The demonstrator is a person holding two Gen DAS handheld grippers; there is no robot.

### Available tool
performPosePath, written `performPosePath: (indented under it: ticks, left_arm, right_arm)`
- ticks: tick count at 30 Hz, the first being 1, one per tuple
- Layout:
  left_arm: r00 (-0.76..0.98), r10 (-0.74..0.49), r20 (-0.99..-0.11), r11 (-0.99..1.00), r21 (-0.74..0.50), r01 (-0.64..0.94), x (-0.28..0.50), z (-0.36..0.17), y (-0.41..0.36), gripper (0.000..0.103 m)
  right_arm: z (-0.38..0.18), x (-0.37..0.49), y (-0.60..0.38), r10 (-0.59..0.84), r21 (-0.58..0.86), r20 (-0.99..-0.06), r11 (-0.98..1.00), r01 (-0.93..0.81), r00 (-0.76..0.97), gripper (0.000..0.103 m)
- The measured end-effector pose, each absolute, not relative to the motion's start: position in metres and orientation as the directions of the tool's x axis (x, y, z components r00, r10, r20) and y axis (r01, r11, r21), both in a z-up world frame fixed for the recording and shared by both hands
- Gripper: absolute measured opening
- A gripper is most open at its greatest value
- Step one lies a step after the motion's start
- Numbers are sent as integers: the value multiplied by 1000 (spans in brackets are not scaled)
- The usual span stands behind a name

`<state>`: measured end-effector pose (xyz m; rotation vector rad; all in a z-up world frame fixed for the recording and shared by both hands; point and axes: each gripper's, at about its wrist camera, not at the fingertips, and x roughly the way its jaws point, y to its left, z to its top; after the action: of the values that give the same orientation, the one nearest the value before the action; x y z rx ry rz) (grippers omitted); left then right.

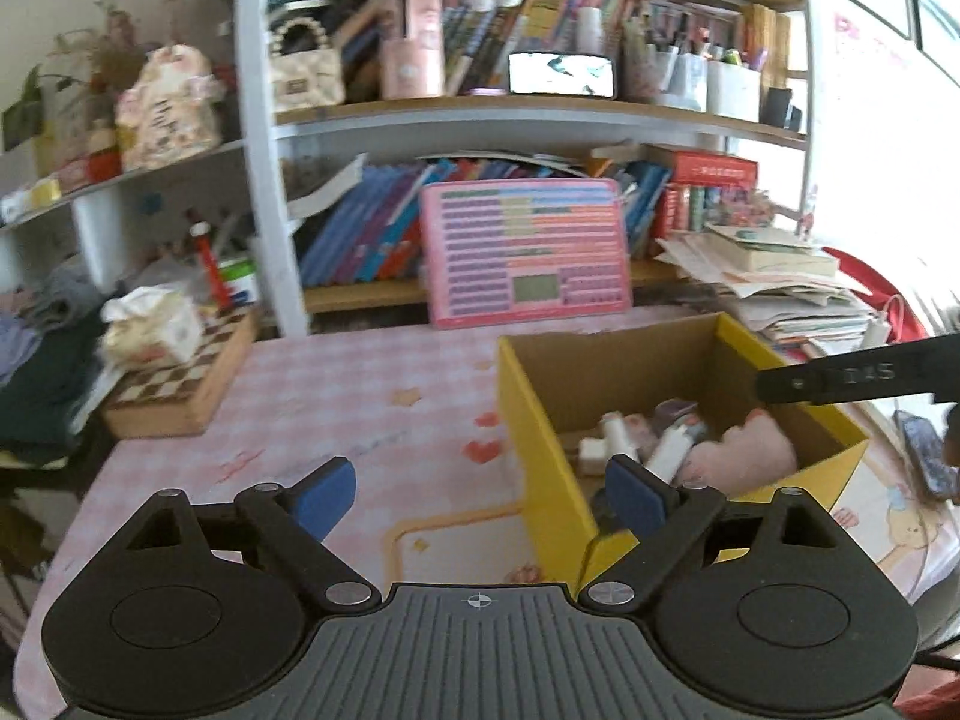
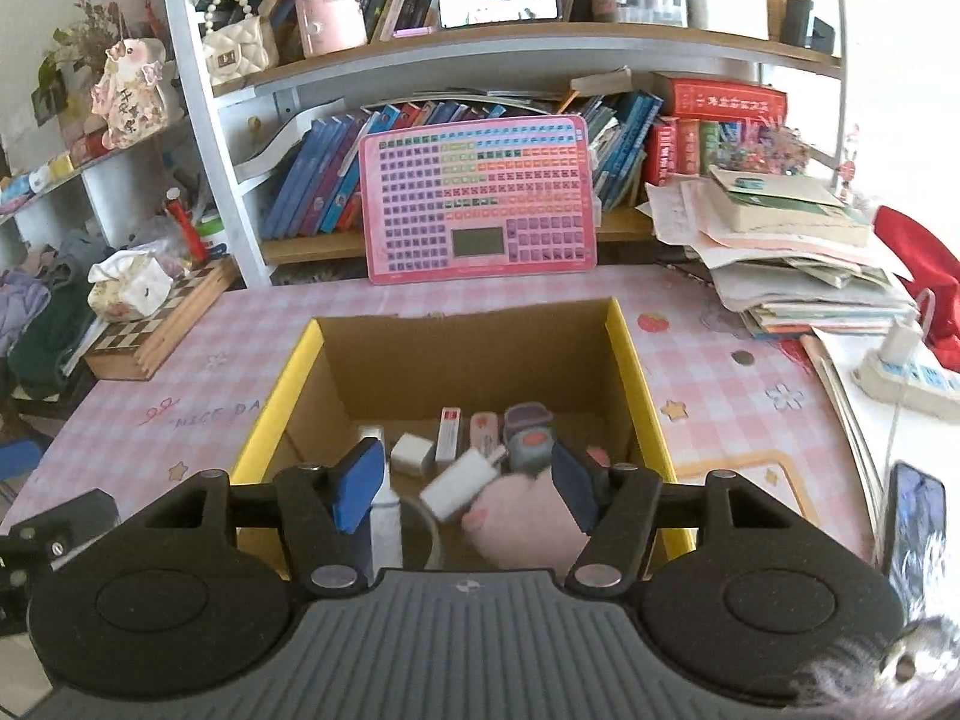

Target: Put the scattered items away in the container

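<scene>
Both hand-held grippers, left [image 1: 480, 495] and right [image 2: 465, 489], are open and hold nothing. The box [image 2: 636, 384] on the table [image 2: 240, 330] contains small items.

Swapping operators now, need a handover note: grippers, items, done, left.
Left hand-held gripper: open, empty, over the table beside the yellow box.
Right hand-held gripper: open, empty, above the box.
In the box: pink plush, white charger, white cube, eraser, grey-purple toy, other small pieces.
Done: these items are in the box.
Left: no loose small items show on the pink tablecloth in either view; check the areas out of view before stopping.
</scene>
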<state>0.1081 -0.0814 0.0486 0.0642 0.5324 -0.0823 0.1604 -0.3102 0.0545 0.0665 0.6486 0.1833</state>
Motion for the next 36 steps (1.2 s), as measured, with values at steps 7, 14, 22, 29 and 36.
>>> performPosePath:
  ticks: [7,14,22,29,36]
  left_arm:
    - [847,8,-532,999,31,10,62,36,-59,96]
    - [824,14,-566,999,42,12,20,30,-46,96]
    - [813,29,-581,999,37,-9,-15,28,-30,98]
    - [803,56,-594,998,40,-41,-42,22,-18,99]
    - [813,47,-581,999,41,-29,-52,25,-16,99]
  right_arm:
    - [38,115,-293,166,71,-636,985,-156,754,64]
    - [24,62,-258,211,60,-661,971,-230,720,68]
    - [17,10,-230,214,40,-647,968,-247,732,75]
    - [19,-6,-231,188,60,-637,979,-195,748,77]
    - [19,-22,-227,183,55,-642,980,-193,745,83]
